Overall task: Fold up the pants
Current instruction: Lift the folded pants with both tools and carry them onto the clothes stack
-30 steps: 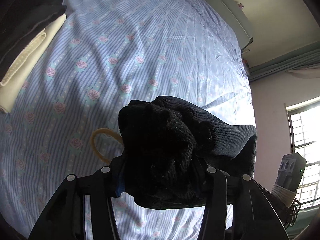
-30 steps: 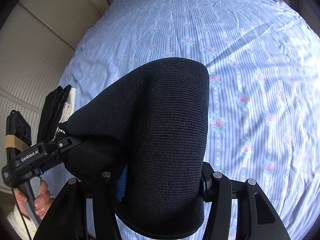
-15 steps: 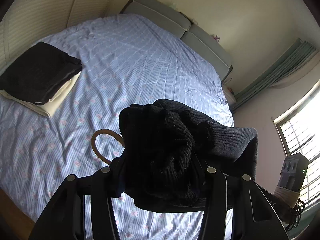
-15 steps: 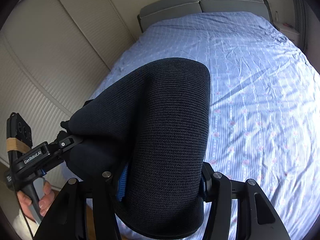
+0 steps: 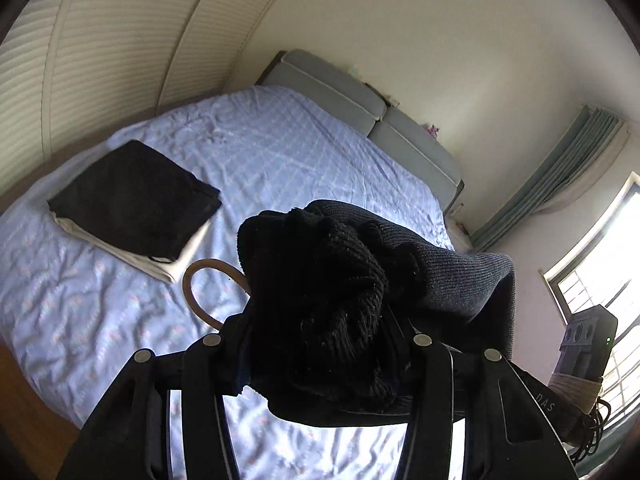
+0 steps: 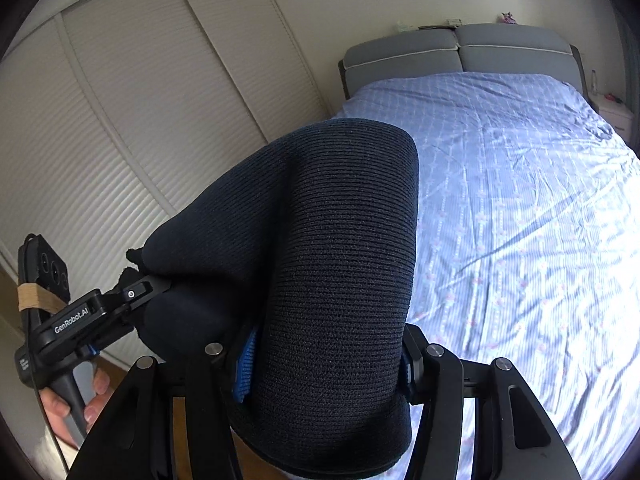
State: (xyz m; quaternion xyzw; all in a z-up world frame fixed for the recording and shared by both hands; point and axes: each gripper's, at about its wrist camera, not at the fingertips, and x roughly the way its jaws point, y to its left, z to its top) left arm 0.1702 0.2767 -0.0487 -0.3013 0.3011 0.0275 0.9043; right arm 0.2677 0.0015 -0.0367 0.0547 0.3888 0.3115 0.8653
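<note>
Dark knit pants (image 5: 332, 300) hang between my two grippers, held up in the air above the bed. My left gripper (image 5: 320, 344) is shut on a bunched black end of the pants, with a tan elastic loop (image 5: 200, 284) sticking out on its left. My right gripper (image 6: 324, 360) is shut on a thick fold of the same pants (image 6: 340, 240). In the right wrist view the left gripper (image 6: 132, 296) shows at the left edge, clamped on the fabric, with the hand below it. The fabric hides all fingertips.
The bed (image 5: 280, 152) has a light blue flowered sheet and a grey headboard (image 6: 460, 52). A folded stack, black on cream clothes (image 5: 132, 204), lies on its left side. Louvred wardrobe doors (image 6: 120, 140) stand to the left, a window (image 5: 600, 260) to the right.
Both grippers have lifted and tilted up with the pants; the views now take in the walls, headboard and wardrobe instead of the sheet close below. The grips are unchanged.
</note>
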